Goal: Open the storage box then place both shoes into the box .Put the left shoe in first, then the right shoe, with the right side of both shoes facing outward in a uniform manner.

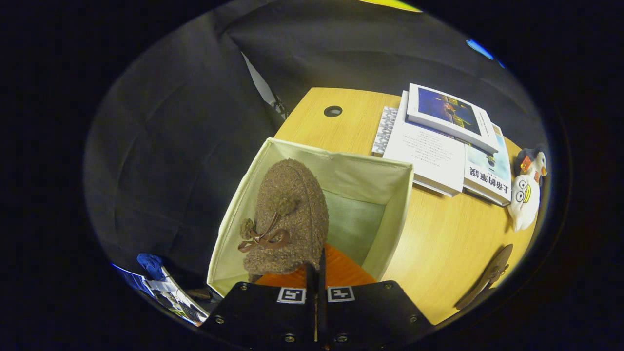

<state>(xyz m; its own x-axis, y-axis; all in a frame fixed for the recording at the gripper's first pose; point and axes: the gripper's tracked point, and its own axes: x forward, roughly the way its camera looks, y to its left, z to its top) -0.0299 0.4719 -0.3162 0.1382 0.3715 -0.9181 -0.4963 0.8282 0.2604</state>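
Hand-held gripper (316,273) angled down over the open storage box (390,214), fingers pinched on the heel edge of a brown fuzzy shoe (287,219) w/ orange lining, held above the box's left half. Shoes: 2; the 2nd shoe (490,278) lies on the surface (438,243), right of box. Beyond: 3 books (438,141), 1 plush toy (524,195).

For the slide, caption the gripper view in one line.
Tongs shut on a brown fuzzy shoe, held over the open storage box; second shoe waits on the table.
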